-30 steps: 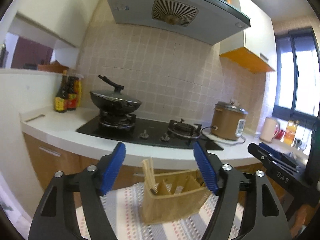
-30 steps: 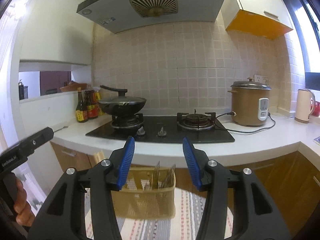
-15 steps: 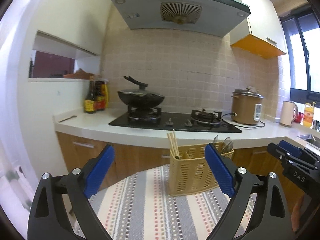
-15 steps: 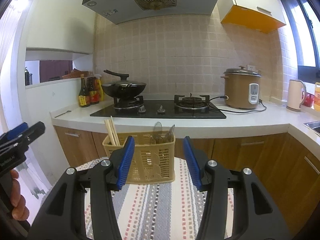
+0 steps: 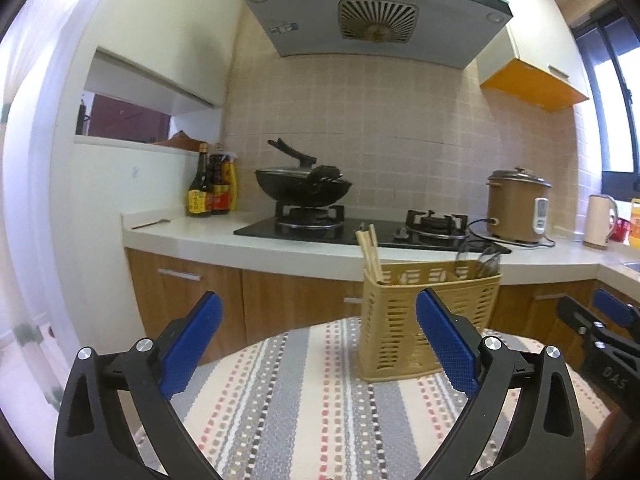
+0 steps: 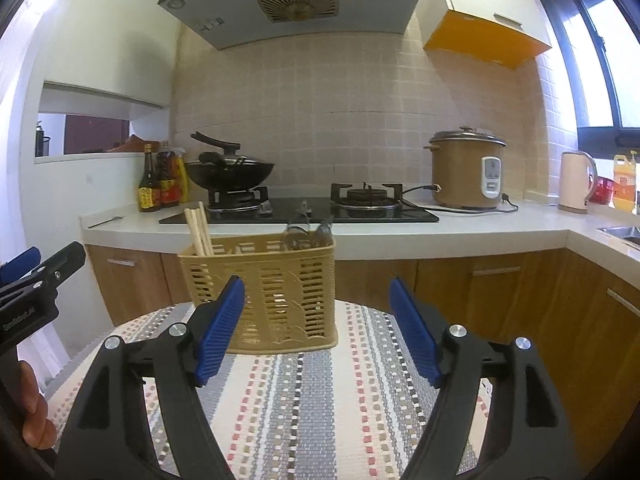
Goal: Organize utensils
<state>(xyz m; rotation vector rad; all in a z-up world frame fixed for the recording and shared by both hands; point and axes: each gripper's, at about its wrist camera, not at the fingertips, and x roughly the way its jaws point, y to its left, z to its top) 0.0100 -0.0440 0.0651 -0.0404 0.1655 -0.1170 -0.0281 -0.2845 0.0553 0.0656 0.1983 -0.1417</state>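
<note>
A tan slotted utensil basket point(image 5: 424, 320) point(image 6: 264, 288) stands upright at the far edge of a striped cloth-covered table point(image 5: 304, 400) point(image 6: 312, 408). Wooden chopsticks point(image 5: 370, 254) point(image 6: 199, 232) stick out of its left compartment, and metal utensils point(image 5: 480, 260) point(image 6: 308, 232) out of its right. My left gripper point(image 5: 318, 344) is open and empty, short of the basket and left of it. My right gripper point(image 6: 318, 328) is open and empty, just in front of the basket. Each gripper also shows at the edge of the other's view, the right gripper point(image 5: 600, 340) and the left gripper point(image 6: 32, 276).
Behind the table runs a white kitchen counter point(image 5: 280, 248) with a gas hob, a black wok point(image 5: 304, 188), sauce bottles point(image 5: 210, 192), a brown rice cooker point(image 6: 466, 172) and a kettle point(image 6: 574, 184). Wooden cabinets sit below, a range hood above.
Both grippers have drawn back from the basket and risen, so it now looks smaller and farther away. The basket stands upright; it looked tilted in the left view a second ago.
</note>
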